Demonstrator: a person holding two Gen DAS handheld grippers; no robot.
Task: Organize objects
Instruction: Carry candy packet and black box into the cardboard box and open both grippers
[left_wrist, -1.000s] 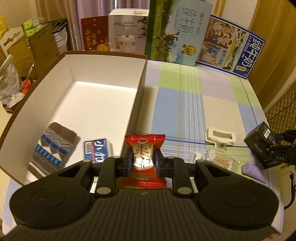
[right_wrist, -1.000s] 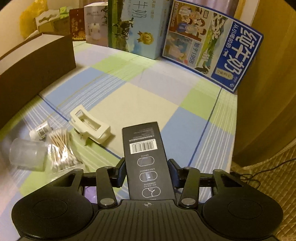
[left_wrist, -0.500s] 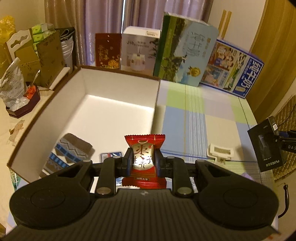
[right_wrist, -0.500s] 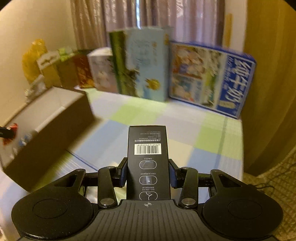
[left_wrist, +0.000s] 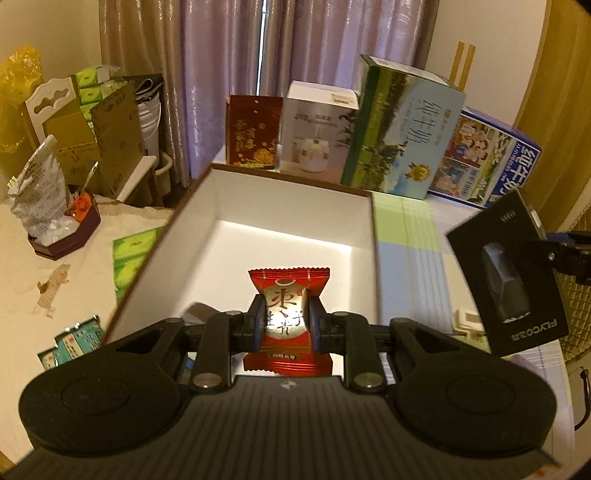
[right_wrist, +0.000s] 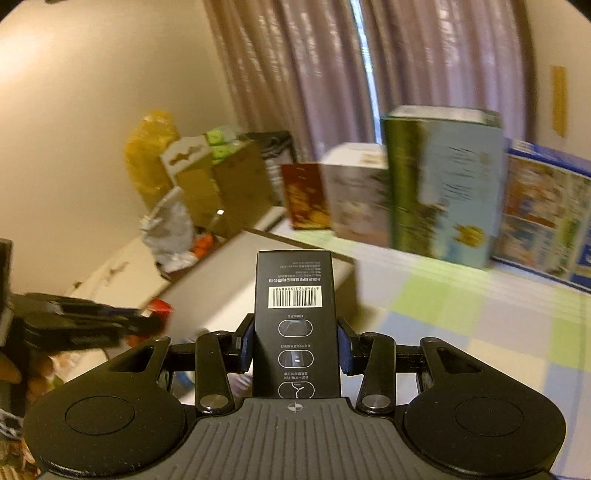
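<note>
Left wrist view: left gripper (left_wrist: 283, 324) pinches a red snack packet (left_wrist: 288, 322), white centre w/ characters, above the white-lined box (left_wrist: 372, 266). Right gripper (right_wrist: 295, 347) clamps a black carton (right_wrist: 295, 328) w/ barcode, upright, near the box.

At the far edge of the checked tablecloth (left_wrist: 413, 236) 4 cartons stand in a row: a dark red box (left_wrist: 252, 133), a white box printed with a lamp-like device (left_wrist: 318, 133), a tall green and pale blue milk carton (left_wrist: 402, 127) and a blue carton (left_wrist: 484, 162) leaning at the right end. Mauve curtains (left_wrist: 229, 55) hang behind them. To the left, on a cream surface, sit a crumpled silver bag (left_wrist: 35, 192), a dark hexagonal tray (left_wrist: 66, 236), brown cardboard boxes (left_wrist: 110, 144) and a yellow plastic bag (left_wrist: 16, 79).
</note>
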